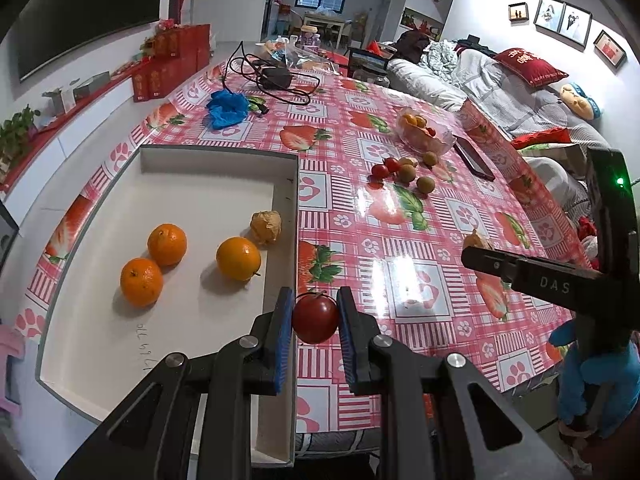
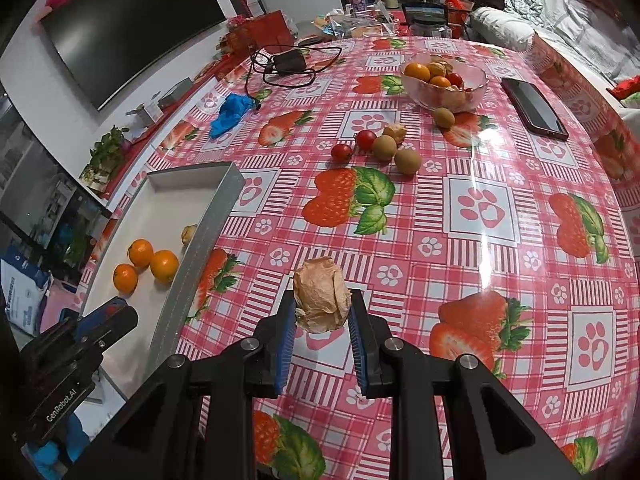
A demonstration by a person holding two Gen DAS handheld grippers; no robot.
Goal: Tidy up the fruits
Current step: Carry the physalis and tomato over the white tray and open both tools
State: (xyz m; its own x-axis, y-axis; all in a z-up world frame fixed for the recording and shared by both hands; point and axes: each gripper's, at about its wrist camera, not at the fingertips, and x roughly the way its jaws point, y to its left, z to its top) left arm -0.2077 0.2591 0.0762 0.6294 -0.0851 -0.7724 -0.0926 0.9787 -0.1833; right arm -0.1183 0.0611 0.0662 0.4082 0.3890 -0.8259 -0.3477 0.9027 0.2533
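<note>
The left gripper [image 1: 315, 316] pinched a small red tomato [image 1: 315, 319] just above the edge of the white tray [image 1: 160, 320]. The right gripper [image 2: 321, 312] squeezed a papery, tan fruit [image 2: 321, 301], maybe a husk cherry, over the surface [image 2: 440, 216].

Bright indoor light, strong fisheye bending.
Glare is seen on the tablecloth [image 1: 400, 264]; frame corners are darkened.
</note>
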